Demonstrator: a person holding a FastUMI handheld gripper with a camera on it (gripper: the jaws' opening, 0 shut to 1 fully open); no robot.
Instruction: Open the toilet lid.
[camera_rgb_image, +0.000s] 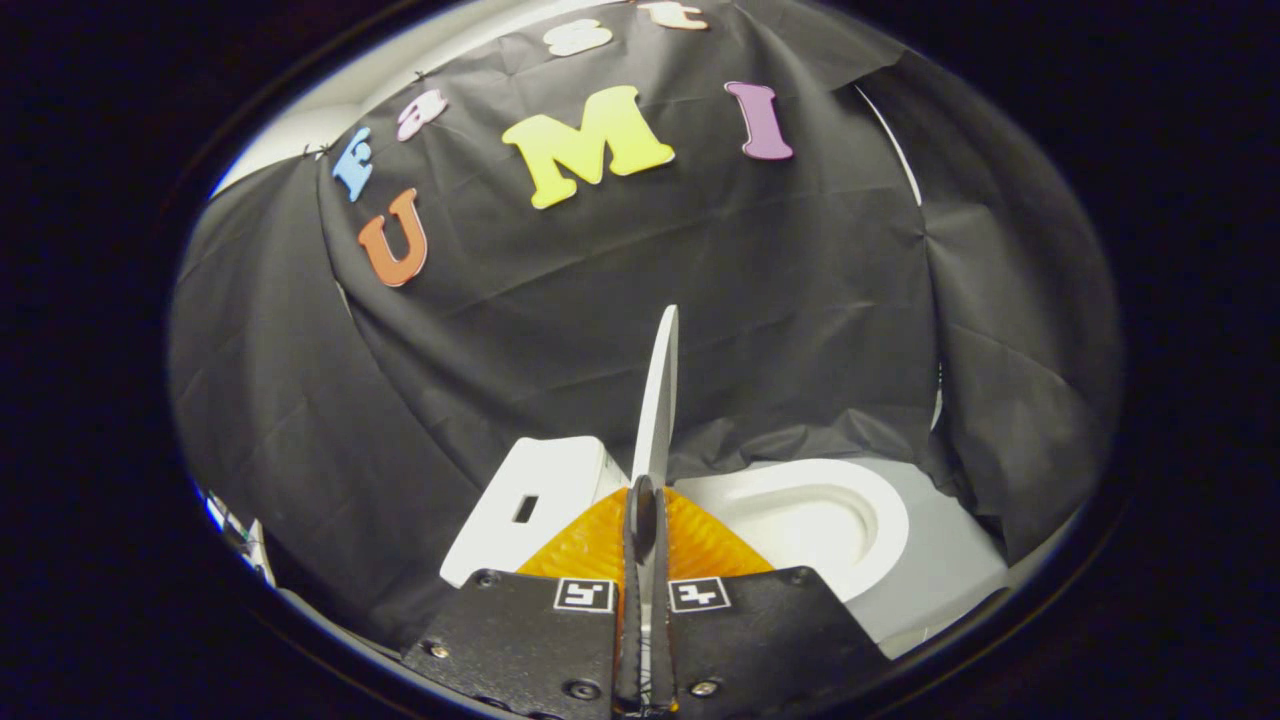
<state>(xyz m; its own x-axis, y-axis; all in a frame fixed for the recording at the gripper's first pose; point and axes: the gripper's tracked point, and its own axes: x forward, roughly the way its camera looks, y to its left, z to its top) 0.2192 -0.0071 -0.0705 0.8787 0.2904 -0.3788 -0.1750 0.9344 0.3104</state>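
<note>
Looking along the tool from its own camera, I see the two fingers pressed close together with the thin white toilet lid caught edge-on between them, so the tool is closed and gripping the lid. The lid stands raised, nearly upright, its narrow edge turned toward me and rising straight up from the fingertips against the black cloth wall behind. To the left of the lid, just beyond the fingers, sits the white tank, a boxy block with a small dark slot in its face. To the right of the lid the white toilet seat lies flat and uncovered, its oval rim curving around the hollow of the bowl. The seat rests on a pale surface that runs out to the right until the black cloth drapes down over it. Two small square markers sit on the tool's body, one on either side of the lid
</note>
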